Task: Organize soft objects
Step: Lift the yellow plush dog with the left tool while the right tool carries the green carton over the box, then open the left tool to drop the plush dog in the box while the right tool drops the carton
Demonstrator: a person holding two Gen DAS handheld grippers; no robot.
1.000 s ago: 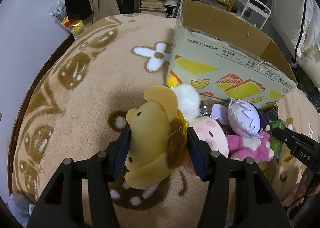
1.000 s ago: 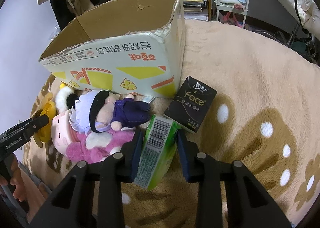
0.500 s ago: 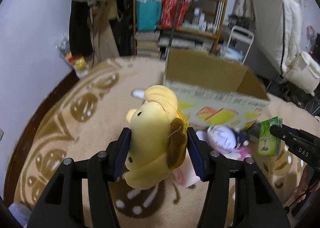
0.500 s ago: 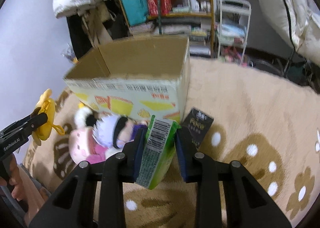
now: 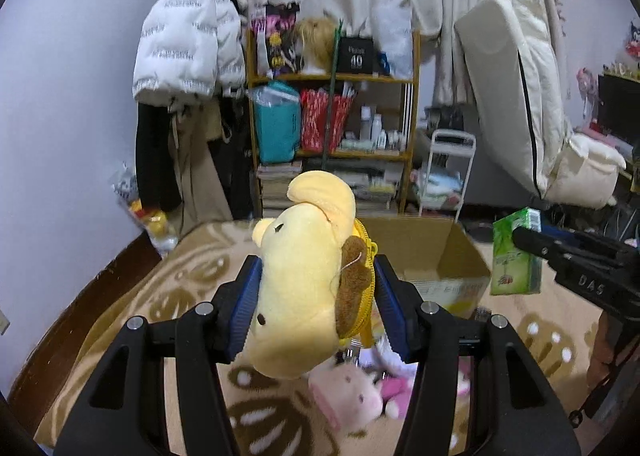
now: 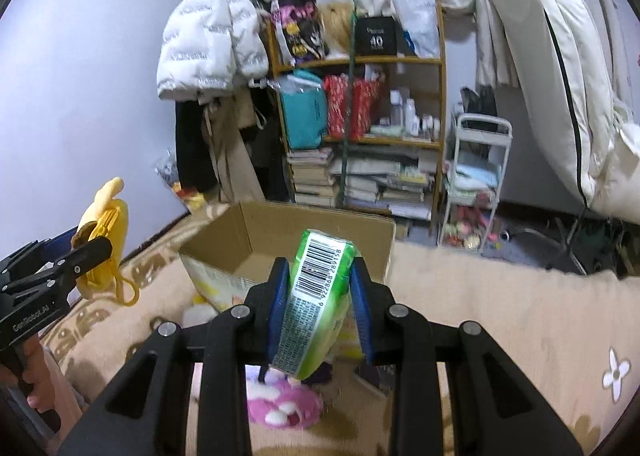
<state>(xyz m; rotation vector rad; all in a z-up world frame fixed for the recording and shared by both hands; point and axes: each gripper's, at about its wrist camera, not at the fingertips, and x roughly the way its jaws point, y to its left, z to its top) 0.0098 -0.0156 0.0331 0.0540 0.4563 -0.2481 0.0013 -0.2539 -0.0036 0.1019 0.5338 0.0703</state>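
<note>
My left gripper [image 5: 316, 296] is shut on a yellow plush dog [image 5: 304, 280] and holds it in the air in front of the open cardboard box [image 5: 448, 256]. The plush also shows at the left of the right wrist view [image 6: 102, 240]. My right gripper [image 6: 320, 296] is shut on a green tissue pack [image 6: 316, 300], raised in front of the same box [image 6: 248, 240]; the pack also shows in the left wrist view [image 5: 516, 252]. A pink plush [image 5: 348, 396] and a magenta plush [image 6: 284, 404] lie on the beige blanket [image 6: 520, 320] below.
A bookshelf [image 5: 332, 128] with bags, books and bottles stands behind the box. A white jacket [image 5: 188, 40] hangs to its left. A small white cart [image 6: 476, 184] and a folded white mattress [image 5: 520, 96] stand at the right. A dark wooden edge [image 5: 80, 304] borders the blanket at the left.
Both grippers have lifted high off the blanket with their objects, and the views have tilted up toward the room. The box and remaining plushes now lie lower in both views.
</note>
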